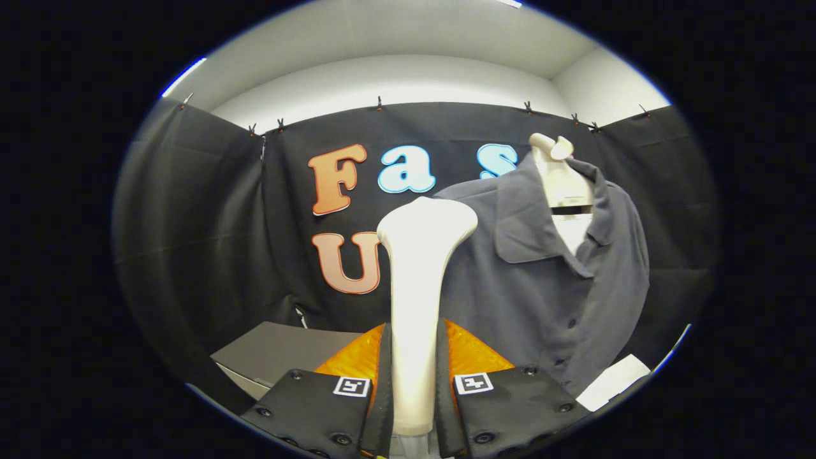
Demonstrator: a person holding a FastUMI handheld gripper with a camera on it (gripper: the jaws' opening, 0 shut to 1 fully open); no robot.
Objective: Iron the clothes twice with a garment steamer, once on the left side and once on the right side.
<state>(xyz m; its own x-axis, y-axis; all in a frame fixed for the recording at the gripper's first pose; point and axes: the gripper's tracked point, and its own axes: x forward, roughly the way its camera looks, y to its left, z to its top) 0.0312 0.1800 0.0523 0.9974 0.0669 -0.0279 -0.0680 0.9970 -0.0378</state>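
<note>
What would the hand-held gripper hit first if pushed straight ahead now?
Shut on the white steamer, the hand-held gripper would probably bring the steamer's head against the grey shirt's left edge or the black cloth wall beside it; depth is unclear.

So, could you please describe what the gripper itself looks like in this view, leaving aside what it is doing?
The gripper shows two broad, flat finger plates side by side, each fastened with round screws along its edges. Each plate carries a small square white marker with a black pattern near its inner top corner. Behind the fingers sits a faceted orange body. No cables are in sight.
</note>
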